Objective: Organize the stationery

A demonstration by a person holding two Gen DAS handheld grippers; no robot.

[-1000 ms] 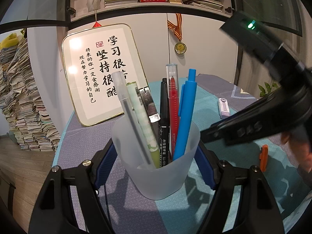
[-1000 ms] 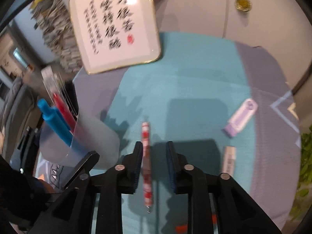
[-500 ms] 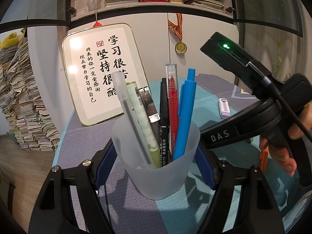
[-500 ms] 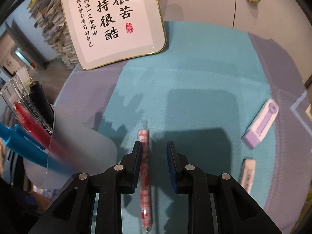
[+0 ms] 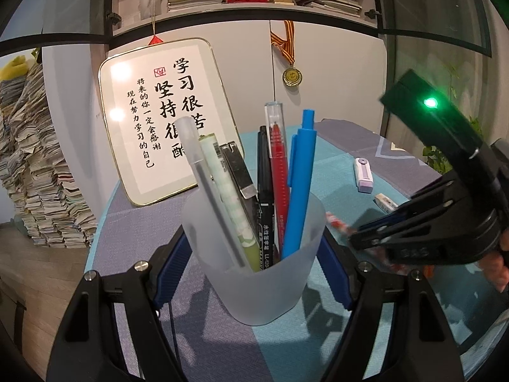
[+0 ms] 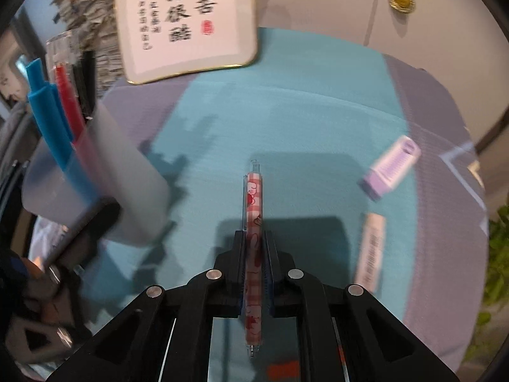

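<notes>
— Pen first: where do you have it?

— Your right gripper (image 6: 254,248) has its jaws drawn in tight on the pink-patterned pen (image 6: 254,210), pinching the barrel near its middle. The pen runs straight along the fingers, clear cap end pointing far, tip end back under the tool. Seen from the left wrist, it pokes out of the right gripper (image 5: 353,238) just right of the cup's rim, blurred.

— And the cup?

— The frosted pen cup (image 5: 254,254) stands upright between the blue pads of your left gripper (image 5: 254,273). The pads sit against its sides, so the jaws are closed about the cup at cup width. It rests on the tablecloth (image 5: 334,172), teal and grey-purple.

— What is in it?

— A blue pen (image 5: 299,184), a red pen with a clear cap (image 5: 277,165), a black marker (image 5: 264,184), a metal clip (image 5: 238,172), a pale green pen (image 5: 229,191) and a frosted grey pen (image 5: 203,172), all leaning out of the mouth.

— Farther out on the right?

— A lilac correction tape (image 6: 391,165) lies on the cloth, right of the held pen, and a white eraser (image 6: 370,248) lies nearer, just right of your gripper. Both are apart from the pen.

— Behind?

— A gold-rimmed calligraphy board (image 5: 162,121) leans at the far left against the cabinet. A medal (image 5: 292,76) hangs on the cabinet door to its right, with book stacks (image 5: 35,165) at the far left.
</notes>
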